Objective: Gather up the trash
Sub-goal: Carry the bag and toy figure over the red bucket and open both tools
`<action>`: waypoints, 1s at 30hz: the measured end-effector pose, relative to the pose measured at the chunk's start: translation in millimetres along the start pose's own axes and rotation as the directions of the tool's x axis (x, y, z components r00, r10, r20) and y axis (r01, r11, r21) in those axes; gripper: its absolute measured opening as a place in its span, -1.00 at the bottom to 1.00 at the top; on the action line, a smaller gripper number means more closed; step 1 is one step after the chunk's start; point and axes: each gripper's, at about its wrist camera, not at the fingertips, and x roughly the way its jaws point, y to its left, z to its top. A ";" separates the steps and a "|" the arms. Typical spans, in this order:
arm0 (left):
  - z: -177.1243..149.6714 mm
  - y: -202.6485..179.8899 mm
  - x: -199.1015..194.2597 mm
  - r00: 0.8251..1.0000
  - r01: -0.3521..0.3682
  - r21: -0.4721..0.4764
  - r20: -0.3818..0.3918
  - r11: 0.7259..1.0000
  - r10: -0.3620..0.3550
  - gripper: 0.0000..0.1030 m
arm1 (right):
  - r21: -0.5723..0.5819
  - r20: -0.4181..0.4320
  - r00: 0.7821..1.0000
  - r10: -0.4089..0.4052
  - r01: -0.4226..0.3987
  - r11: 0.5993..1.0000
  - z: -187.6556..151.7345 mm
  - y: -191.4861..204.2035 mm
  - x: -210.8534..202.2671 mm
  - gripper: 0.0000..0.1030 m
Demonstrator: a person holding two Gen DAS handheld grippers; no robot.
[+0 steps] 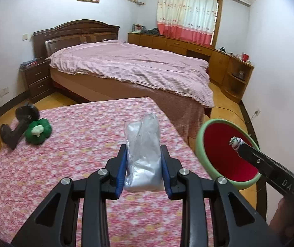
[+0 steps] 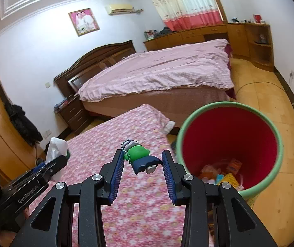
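My left gripper (image 1: 143,150) is shut on a crumpled clear plastic bag (image 1: 144,127), which stands up between the blue pads above the table with the pink floral cloth (image 1: 81,127). In the right wrist view the same bag (image 2: 55,147) and left gripper (image 2: 61,159) show at the left. My right gripper (image 2: 142,152) is shut on a small green and blue toy figure (image 2: 139,157). It hangs over the table's right edge, close to a bin with a green rim and red inside (image 2: 229,104). From the left wrist view, the figure (image 1: 236,142) sits in front of the bin's mouth (image 1: 200,135).
Several pieces of trash lie in the bin's bottom (image 2: 227,173). A green toy pepper (image 1: 38,131) and a black dumbbell-like object (image 1: 20,123) rest at the table's far left. A bed with a pink cover (image 1: 130,65) stands beyond the table, with wooden floor around the bin.
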 end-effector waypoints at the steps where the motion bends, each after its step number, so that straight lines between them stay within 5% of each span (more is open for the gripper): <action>1: 0.5 -5.7 1.0 1.000 0.007 0.007 -0.001 1.000 -0.007 -0.41 | 0.005 0.003 1.000 -0.005 0.005 1.000 0.0 -4.7 -2.6 -0.26; 19: -1.1 -97.0 40.1 0.989 0.142 0.108 -0.054 0.984 -0.137 -0.41 | 0.124 0.033 0.994 -0.105 0.100 0.987 0.5 -84.8 -22.3 -0.25; 30: -16.3 -142.9 84.9 0.967 0.240 0.173 -0.133 0.955 -0.219 -0.41 | 0.197 -0.013 0.987 -0.160 0.159 0.967 -8.2 -130.2 -13.8 -0.25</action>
